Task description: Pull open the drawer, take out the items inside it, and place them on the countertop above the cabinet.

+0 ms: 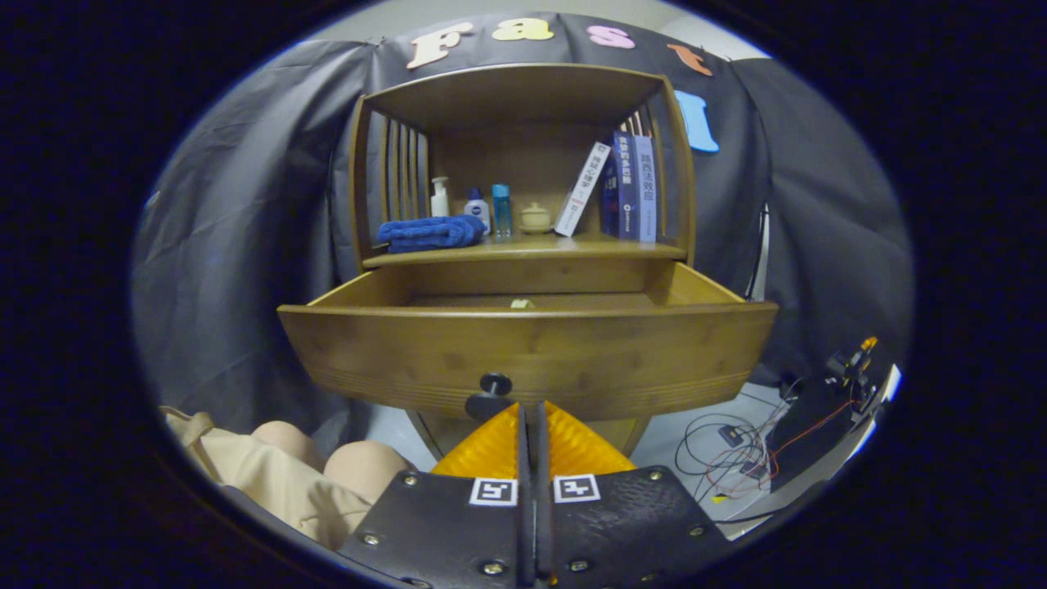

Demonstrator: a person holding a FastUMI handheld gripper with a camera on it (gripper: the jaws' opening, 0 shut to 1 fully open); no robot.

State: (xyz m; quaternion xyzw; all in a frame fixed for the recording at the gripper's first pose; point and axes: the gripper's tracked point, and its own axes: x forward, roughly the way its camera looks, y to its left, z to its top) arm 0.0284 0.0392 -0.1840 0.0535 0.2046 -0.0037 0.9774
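Currently your gripper [532, 406] has its two fingers pressed together with nothing between them, the tips just below the drawer [527, 348] front and just right of the knob [495, 383]. The fingers are wedge-shaped with a ribbed surface, mounted on dark textured plates with square printed markers.

The drawer stands pulled out toward you. It is smooth wood with visible grain; its front panel is bowed, with fine horizontal grooves along the lower edge. Its long axis runs left to right across the fingers, and the open top faces up. The knob is small, round and dark, standing out from the front panel toward you.

Inside the drawer, near the middle of its floor and beyond the front panel's rim, you can see the top of a small pale item [522, 303]; its shape cannot be told.

On the countertop [523, 247] above sit a folded blue towel [431, 232] with a nubby texture, a white bottle [440, 197], a second small bottle [477, 208], a clear blue bottle [501, 209], a squat lidded cream jar [536, 217], and books [622, 186], one leaning and the rest upright
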